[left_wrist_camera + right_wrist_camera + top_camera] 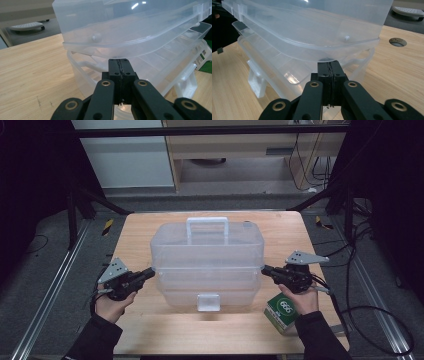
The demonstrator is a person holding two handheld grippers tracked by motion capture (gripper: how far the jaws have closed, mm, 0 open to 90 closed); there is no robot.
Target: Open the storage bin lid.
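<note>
Left gripper (119, 65) jaws pressed together on nothing, tips under the left rim of the upper tier of the translucent tiered plastic storage box (207, 262). Right gripper (329, 67) likewise closed, tips beneath the right rim. Box sits mid light wooden table (165, 330); green-and-white carton (283, 311) lies near the right hand (301, 301).

- A clear plastic storage box (207, 262) sits at the centre of the wooden table.
- Its tiers are stacked; the top tier is lifted slightly at both ends, its rim above the tray beneath.
- A white handle (207, 227) stands upright at 12 o'clock.
- A latch (208, 302) hangs at 6 o'clock.
</note>
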